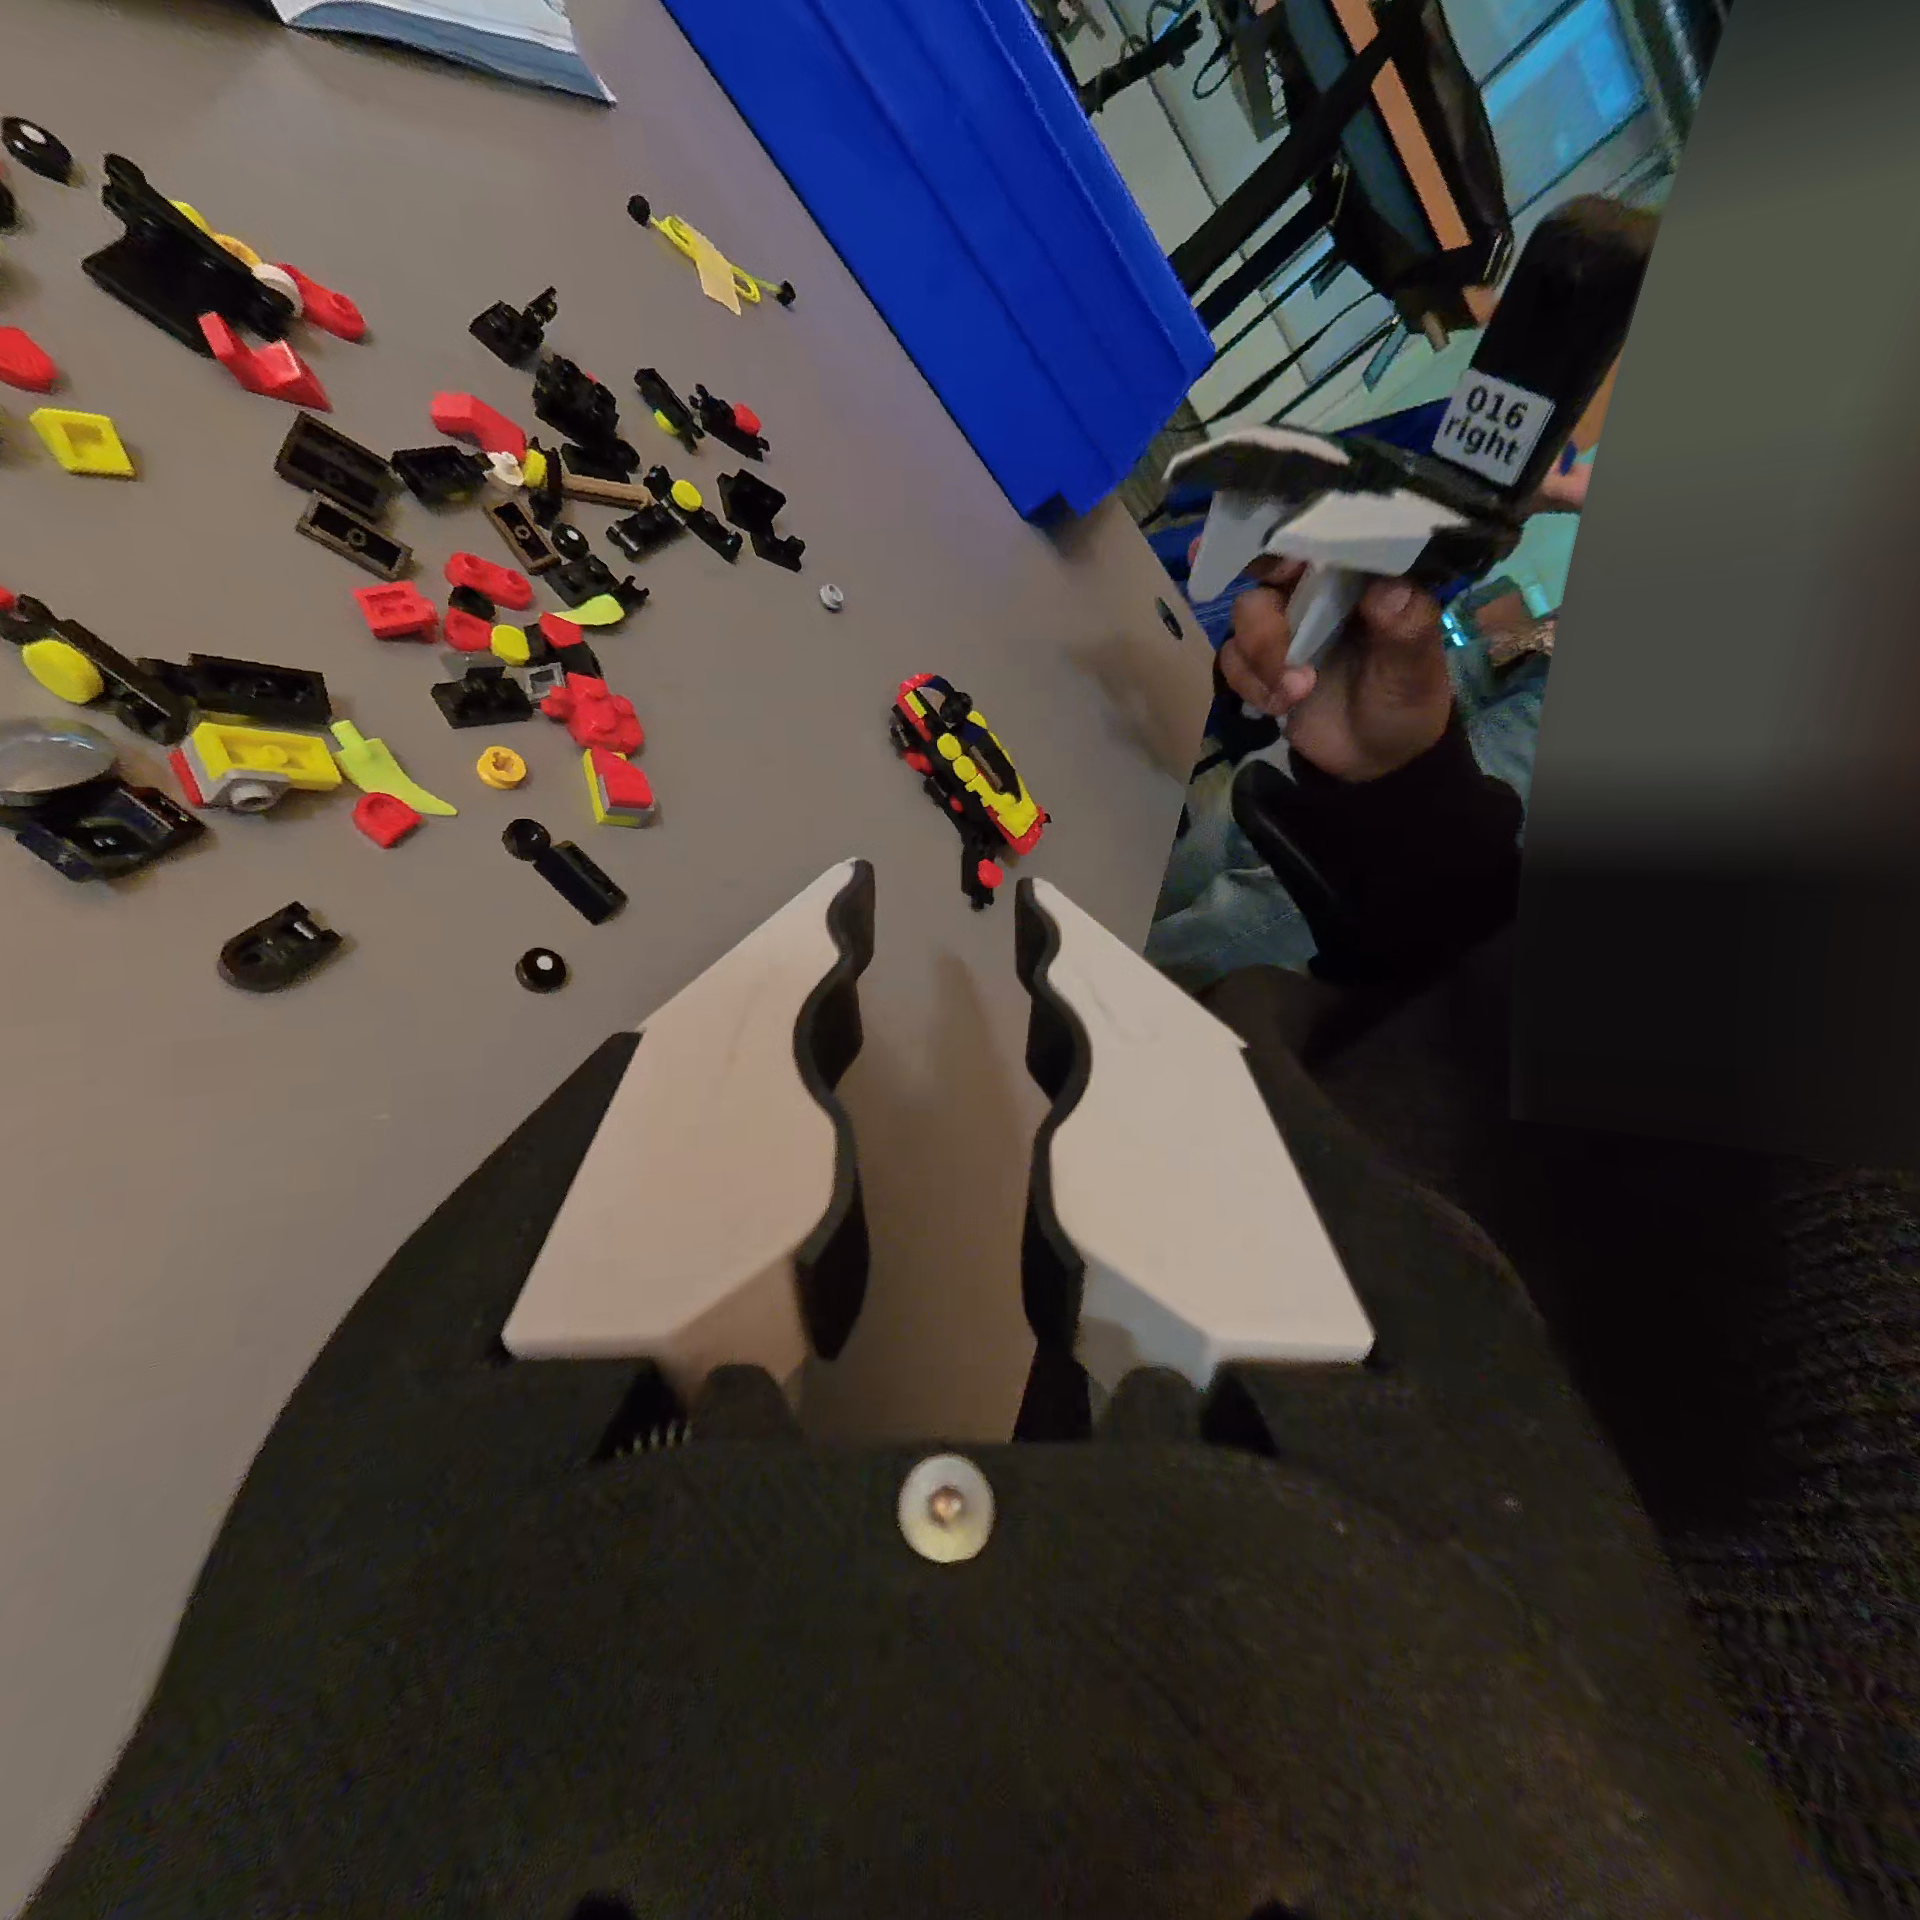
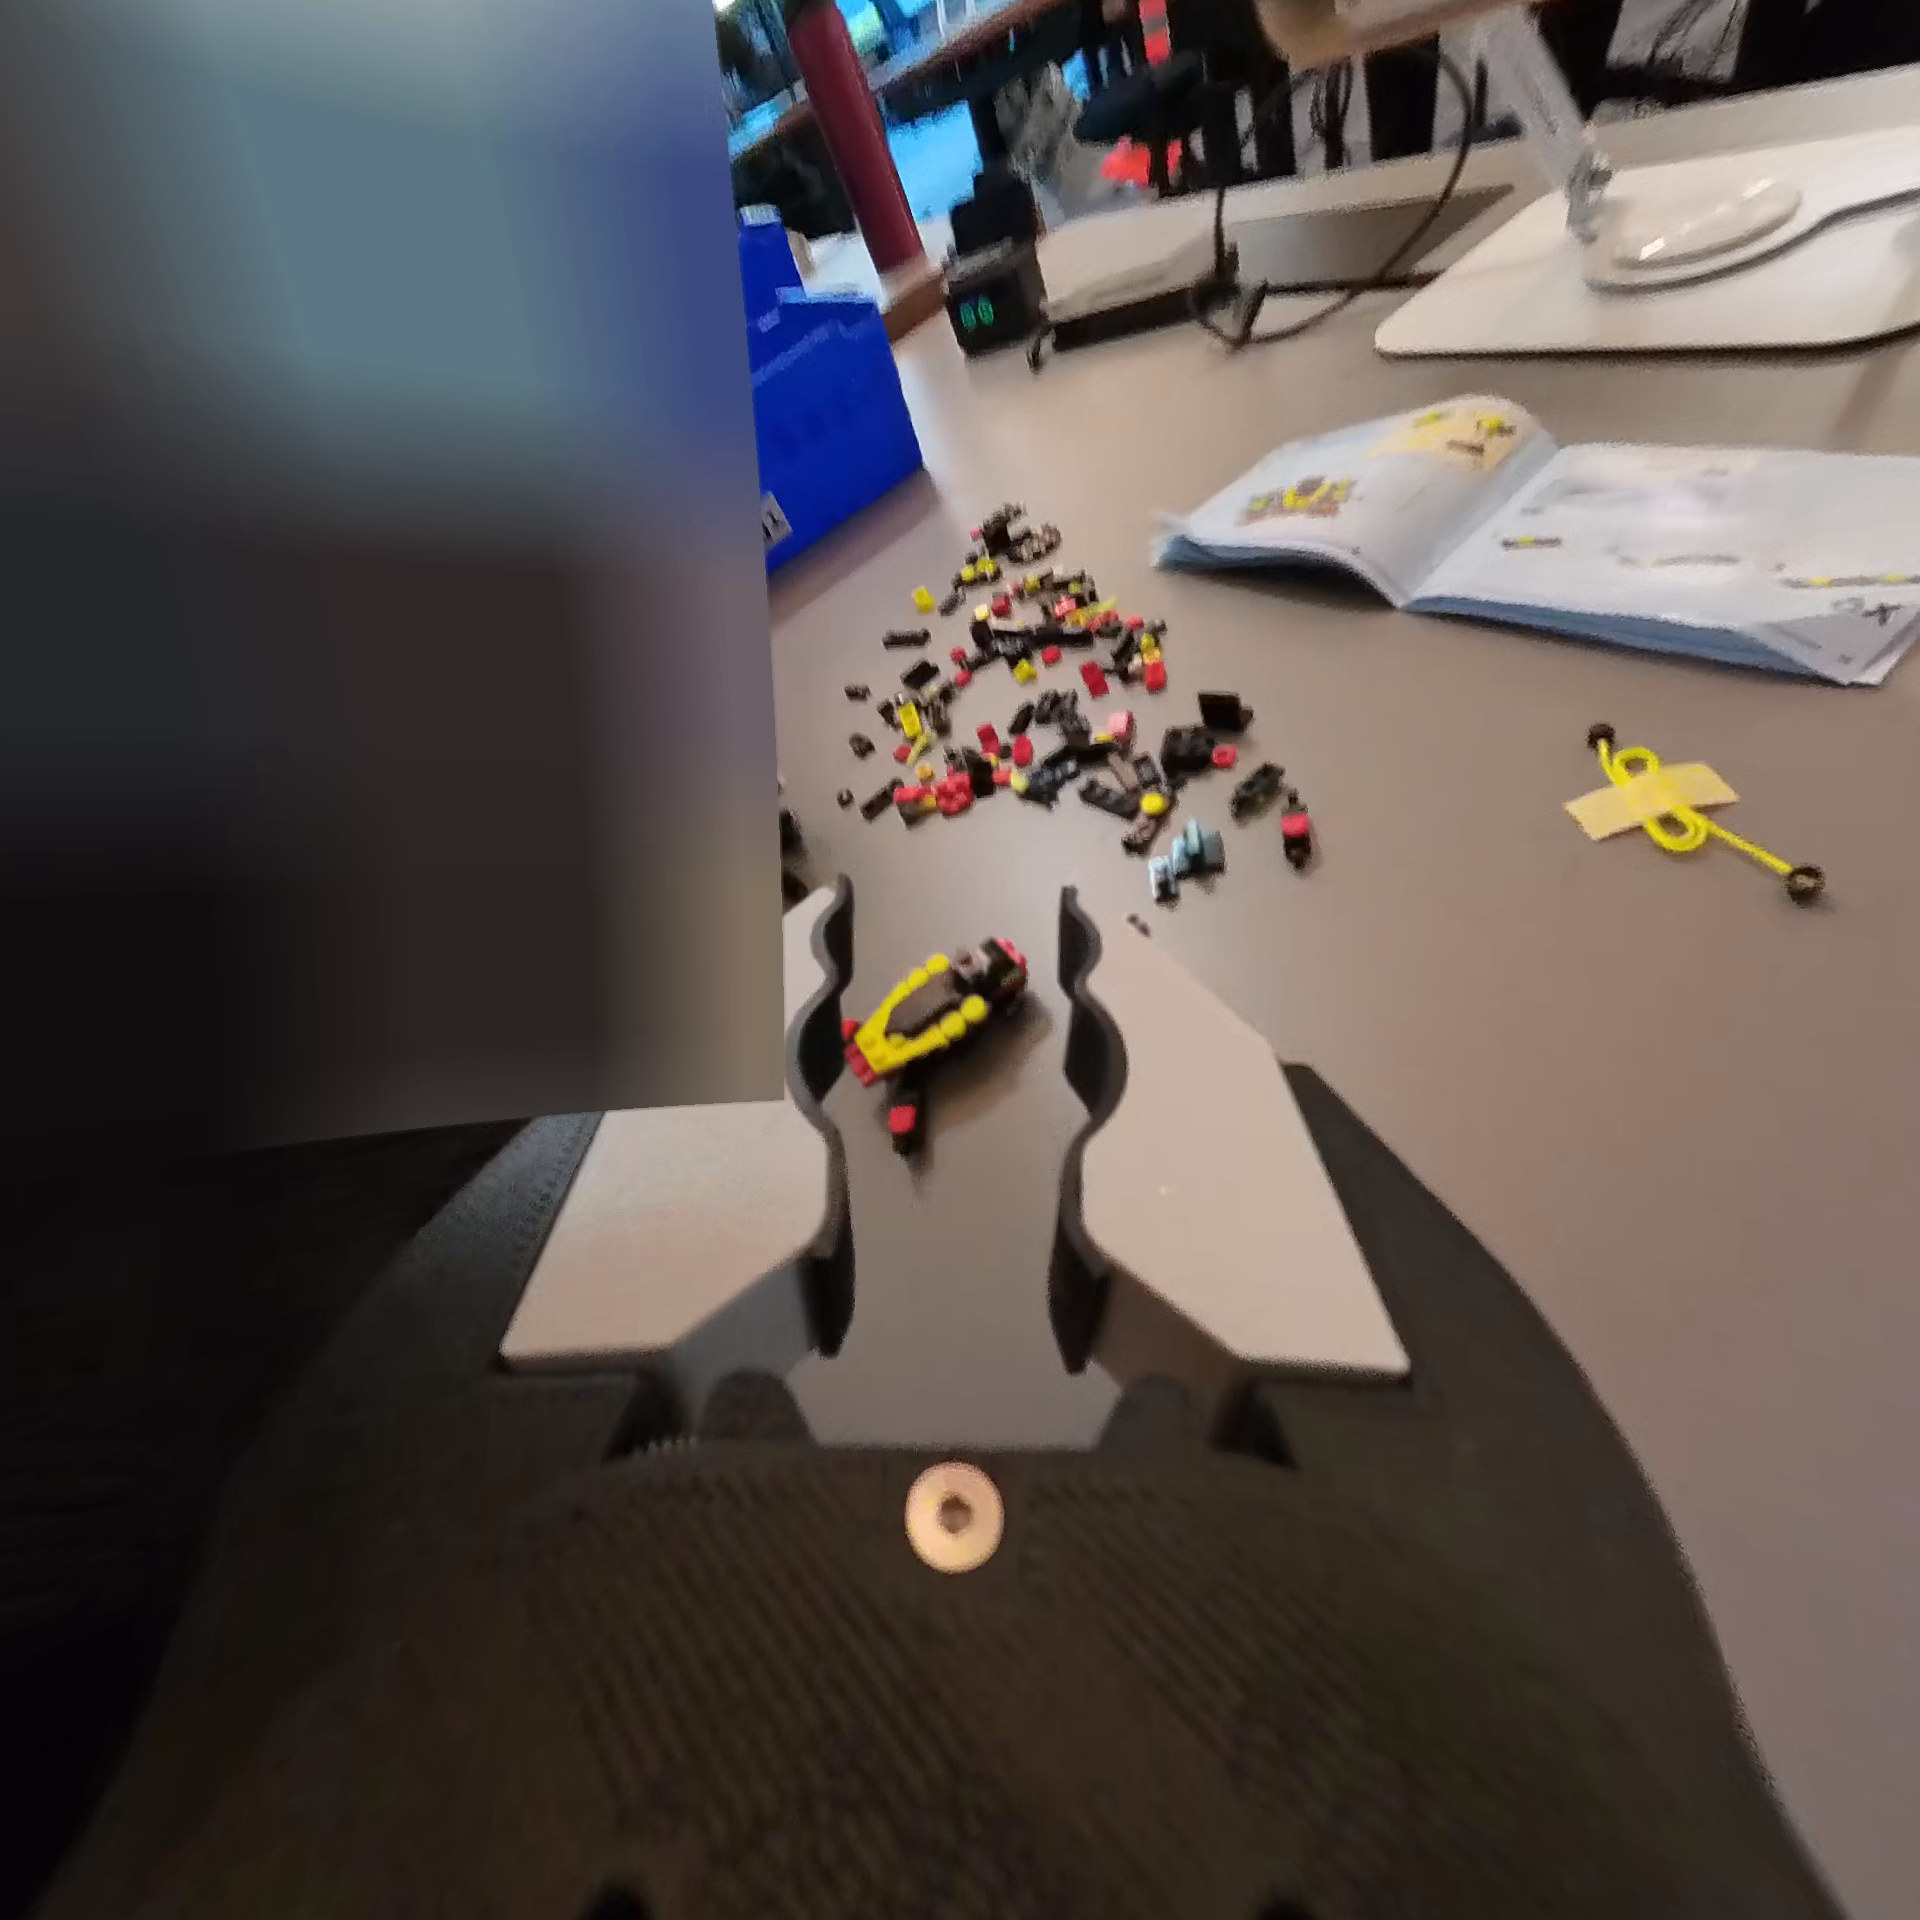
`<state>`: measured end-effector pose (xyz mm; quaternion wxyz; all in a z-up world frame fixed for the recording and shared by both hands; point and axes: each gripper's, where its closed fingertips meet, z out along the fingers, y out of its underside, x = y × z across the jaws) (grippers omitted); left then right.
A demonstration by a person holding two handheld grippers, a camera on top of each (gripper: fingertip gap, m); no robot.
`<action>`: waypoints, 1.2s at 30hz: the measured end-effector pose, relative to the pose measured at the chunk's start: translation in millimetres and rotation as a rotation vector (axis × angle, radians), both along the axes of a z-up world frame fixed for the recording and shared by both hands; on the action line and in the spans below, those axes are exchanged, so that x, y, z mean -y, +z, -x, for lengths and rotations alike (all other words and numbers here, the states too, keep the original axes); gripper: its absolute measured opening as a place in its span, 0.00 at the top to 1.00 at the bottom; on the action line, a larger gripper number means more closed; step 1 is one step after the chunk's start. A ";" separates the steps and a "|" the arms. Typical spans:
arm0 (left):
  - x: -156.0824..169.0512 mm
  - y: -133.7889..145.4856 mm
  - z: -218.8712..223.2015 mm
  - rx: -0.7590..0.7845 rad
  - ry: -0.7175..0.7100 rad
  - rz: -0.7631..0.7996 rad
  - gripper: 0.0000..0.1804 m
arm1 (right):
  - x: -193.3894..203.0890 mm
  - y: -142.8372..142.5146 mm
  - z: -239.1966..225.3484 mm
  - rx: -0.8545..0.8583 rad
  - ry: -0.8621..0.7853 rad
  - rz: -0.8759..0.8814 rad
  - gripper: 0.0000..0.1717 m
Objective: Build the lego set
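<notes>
Nearest the lens in the left wrist view, the left claw (image 1: 943,883) hangs over the grey counter (image 1: 260,1195) with its jaws parted and nothing between them, its pale wedge fingers (image 1: 727,1091) faced with wavy black pads. Just beyond its tips lies a small brick-built vehicle (image 1: 971,774) in yellow, red and black, apart from either pad.

In the right wrist view, the right claw (image 2: 956,904) is likewise open. The vehicle (image 2: 940,1013) shows between its fingers (image 2: 1174,1101) but lies on the counter beneath, with a clear gap on each side; neither pad presses on it. The left view shows the right claw (image 1: 1309,499) raised beyond the counter edge, held in a person's hand (image 1: 1351,675).

The model looks to be snapped together from studded plastic pieces, with a thin black stalk and red knob jutting from one end. A pinch across that stalk, or an off-centre squeeze, could plausibly pop pieces loose; the counter looks smooth and matte, so a nudge from one pad might simply slide the model towards the nearby edge.

Farther out, loose bricks (image 1: 499,623) in glossy red, yellow and black lie scattered, among them flat plates, rounded caps and a curved lime blade. A yellow cord under a strip of tape (image 2: 1652,805) lies apart. Beyond sit an open paper booklet (image 2: 1558,540) and a ribbed blue plastic bin (image 1: 935,208).
</notes>
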<state>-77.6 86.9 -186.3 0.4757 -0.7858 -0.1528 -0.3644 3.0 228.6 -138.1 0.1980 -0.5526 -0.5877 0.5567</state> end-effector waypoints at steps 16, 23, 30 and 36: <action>1.3 -7.0 -19.5 -0.081 -0.081 0.035 0.86 | 67.6 -102.8 -17.6 0.402 0.319 -0.498 0.85; 3.1 -3.1 -26.1 -0.080 -0.101 0.022 0.86 | 62.2 -97.5 -7.9 0.417 0.236 -0.318 0.96; 4.2 0.4 -32.6 -0.091 -0.116 0.010 0.86 | 56.2 -57.0 -2.6 0.333 0.181 0.239 0.97; 4.8 0.5 -37.5 -0.102 -0.131 0.011 0.86 | 51.9 -55.6 -2.1 0.354 0.156 0.367 0.97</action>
